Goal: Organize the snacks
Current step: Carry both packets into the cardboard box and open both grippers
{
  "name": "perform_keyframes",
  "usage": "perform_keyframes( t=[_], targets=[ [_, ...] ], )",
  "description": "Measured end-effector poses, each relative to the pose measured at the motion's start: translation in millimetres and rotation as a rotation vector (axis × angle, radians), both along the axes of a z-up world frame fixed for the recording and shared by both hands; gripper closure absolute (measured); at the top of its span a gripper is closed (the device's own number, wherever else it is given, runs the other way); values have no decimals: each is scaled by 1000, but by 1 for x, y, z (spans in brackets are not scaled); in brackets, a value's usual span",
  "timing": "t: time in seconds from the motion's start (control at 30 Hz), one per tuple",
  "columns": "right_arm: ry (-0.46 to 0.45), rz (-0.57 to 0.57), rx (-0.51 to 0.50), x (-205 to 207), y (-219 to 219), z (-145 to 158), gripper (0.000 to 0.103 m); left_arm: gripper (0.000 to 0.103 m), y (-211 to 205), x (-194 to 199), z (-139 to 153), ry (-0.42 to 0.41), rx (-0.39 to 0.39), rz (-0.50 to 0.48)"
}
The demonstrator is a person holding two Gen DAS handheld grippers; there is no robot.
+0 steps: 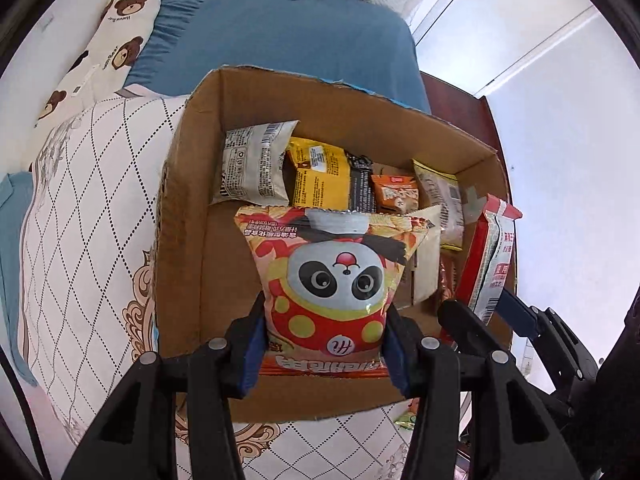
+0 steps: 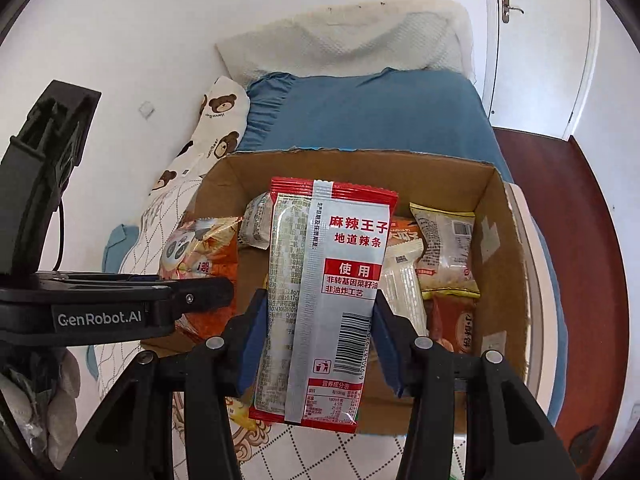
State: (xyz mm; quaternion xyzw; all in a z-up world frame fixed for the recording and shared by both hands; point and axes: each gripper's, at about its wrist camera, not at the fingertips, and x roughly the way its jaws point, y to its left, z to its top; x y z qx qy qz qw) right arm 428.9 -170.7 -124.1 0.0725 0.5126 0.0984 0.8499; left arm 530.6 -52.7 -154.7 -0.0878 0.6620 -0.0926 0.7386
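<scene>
Open-topped cardboard box (image 1: 188,208) on a quilted, diamond-stitched bedspread (image 1: 88,216), flaps cut away, rims ragged. Inside, along the far wall: a grey-white packet (image 1: 252,164) leaning in the left corner, a yellow packet (image 1: 320,176) beside it, a small orange one (image 1: 396,196), then a pale packet with yellow trim (image 2: 444,248) toward the right corner, with a white ribbed wrapper (image 2: 404,280) and a brown-red packet (image 2: 456,320) nearer. Bare cardboard floor showing on the box's near left side. Left gripper (image 1: 326,340) clamped on a glossy panda-printed snack bag (image 1: 332,276), held above that bare floor, upside down in the left wrist view. Right gripper (image 2: 318,340) clamped on a flat red-and-silver spicy strip packet (image 2: 324,300), upright over the box's near rim, just beside the panda bag. Beyond the box, a blue sheet (image 2: 368,112), a bear-print pillow (image 1: 104,52), white walls, dark red floor at right.
</scene>
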Motion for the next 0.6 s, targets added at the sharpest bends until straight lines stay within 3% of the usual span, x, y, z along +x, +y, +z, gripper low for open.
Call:
perform_keyframes(
  t=[0.23, 0.3, 0.33, 0.37, 0.4, 0.43, 0.6],
  targets=[
    [119, 17, 18, 29, 4, -49, 48, 55, 4, 5, -38, 66, 32, 9],
    [161, 17, 12, 30, 2, -62, 27, 51, 3, 3, -43, 66, 53, 0],
    [177, 15, 12, 29, 0, -67, 25, 40, 2, 2, -45, 57, 66, -8],
    [193, 15, 14, 29, -2, -72, 22, 21, 1, 2, -46, 49, 89, -19],
    [208, 11, 17, 29, -5, -76, 16, 11, -1, 1, -46, 41, 120, -28],
    [220, 10, 19, 28, -6, -78, 13, 7, -2, 0, -46, 34, 138, -30],
    [235, -22, 1, 21, -20, -81, 8, 7, -2, -7, -41, -9, 127, -13]
  ],
)
